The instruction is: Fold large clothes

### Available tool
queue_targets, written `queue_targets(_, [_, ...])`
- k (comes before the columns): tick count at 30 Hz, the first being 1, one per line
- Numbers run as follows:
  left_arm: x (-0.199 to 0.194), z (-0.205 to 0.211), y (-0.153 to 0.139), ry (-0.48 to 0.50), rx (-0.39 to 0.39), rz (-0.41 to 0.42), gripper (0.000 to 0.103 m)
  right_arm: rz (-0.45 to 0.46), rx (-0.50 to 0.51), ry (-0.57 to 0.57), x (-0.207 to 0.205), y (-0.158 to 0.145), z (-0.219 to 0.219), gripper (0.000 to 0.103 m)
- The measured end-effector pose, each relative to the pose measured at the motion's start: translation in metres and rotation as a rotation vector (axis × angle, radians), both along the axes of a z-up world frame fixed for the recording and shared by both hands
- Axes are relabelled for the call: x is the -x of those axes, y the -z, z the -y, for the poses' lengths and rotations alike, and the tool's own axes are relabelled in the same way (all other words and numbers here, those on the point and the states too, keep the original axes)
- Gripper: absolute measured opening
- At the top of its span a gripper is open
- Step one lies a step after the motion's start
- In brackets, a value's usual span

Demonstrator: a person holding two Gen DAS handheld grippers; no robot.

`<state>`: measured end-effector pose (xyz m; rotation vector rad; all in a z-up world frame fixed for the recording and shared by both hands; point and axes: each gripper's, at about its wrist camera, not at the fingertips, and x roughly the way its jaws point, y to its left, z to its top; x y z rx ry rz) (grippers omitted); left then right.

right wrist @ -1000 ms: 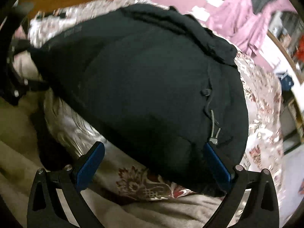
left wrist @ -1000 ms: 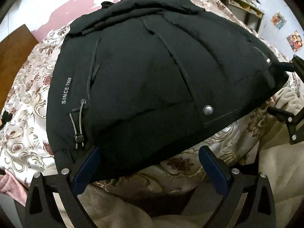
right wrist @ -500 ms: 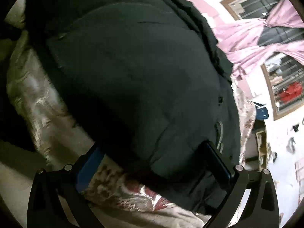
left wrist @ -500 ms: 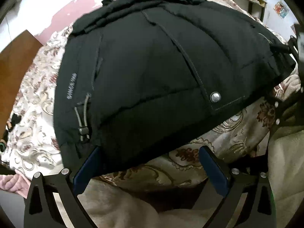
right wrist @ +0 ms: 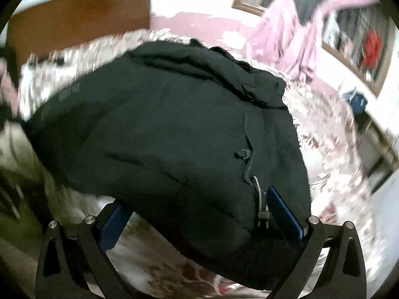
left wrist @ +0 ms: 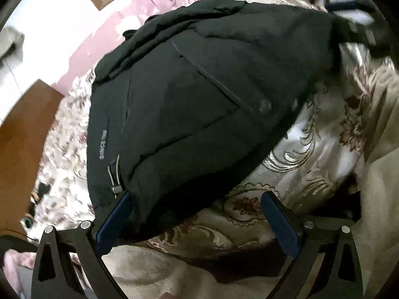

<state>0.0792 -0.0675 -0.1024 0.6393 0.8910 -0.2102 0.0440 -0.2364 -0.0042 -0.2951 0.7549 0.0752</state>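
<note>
Both fisheye views are bending hard at the rim, a black vignette ringing each. Right wrist view is smearing with motion blur; the floral cream-and-maroon bedspread (right wrist: pixel 331 134) is streaking, and the white wall is blowing out near the pink draped curtain (right wrist: pixel 286 37). The puffy black quilted jacket (left wrist: pixel 199 114) is swallowing light and losing detail. Its snap button (left wrist: pixel 265 104) is reading soft. Deep shadow is pooling under the jacket hem.

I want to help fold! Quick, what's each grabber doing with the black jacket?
Left gripper: open, holding nothing, at the black jacket's hem.
Right gripper: open, jacket hem between its fingers, not clamped.
</note>
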Motion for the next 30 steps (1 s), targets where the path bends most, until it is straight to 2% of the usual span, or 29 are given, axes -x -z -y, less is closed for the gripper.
queue_targets(4, [-0.008, -0.001, 0.004, -0.078, -0.087, 0.062, 0.103, 0.029, -0.085, 0.018, -0.018, -0.009, 0.021, 0.101])
queue_targets(8, [-0.024, -0.020, 0.000, -0.196, -0.099, 0.085, 0.102, 0.052, -0.095, 0.019, -0.030, -0.009, 0.028, 0.101])
queue_targets(11, [-0.033, -0.033, -0.004, -0.260, -0.075, 0.090, 0.091, 0.054, -0.095, 0.020, -0.028, -0.006, 0.027, 0.101])
queue_targets(12, [-0.035, -0.038, -0.006, -0.277, -0.060, 0.091, 0.084, 0.053, -0.093, 0.021, -0.028, -0.006, 0.027, 0.101])
queue_targets(16, [-0.034, -0.045, -0.015, -0.281, 0.002, 0.110, 0.063, 0.060, -0.086, 0.024, -0.025, -0.017, 0.026, 0.101])
queue_targets(19, [-0.029, -0.046, -0.026, -0.267, 0.025, 0.182, 0.050, 0.088, -0.041, 0.019, -0.019, -0.017, 0.023, 0.101])
queue_targets(22, [-0.032, -0.046, -0.034, -0.240, 0.039, 0.233, 0.037, 0.079, 0.041, -0.001, -0.016, -0.010, 0.016, 0.101])
queue_targets(28, [-0.043, -0.053, -0.042, -0.243, 0.091, 0.220, 0.035, -0.009, 0.238, -0.104, -0.006, 0.017, -0.003, 0.100])
queue_targets(29, [-0.044, -0.053, -0.042, -0.245, 0.100, 0.214, 0.034, -0.026, 0.275, -0.125, -0.004, 0.023, -0.005, 0.097])
queue_targets(30, [-0.045, -0.053, -0.042, -0.244, 0.106, 0.209, 0.032, -0.036, 0.308, -0.137, -0.003, 0.027, -0.007, 0.085])
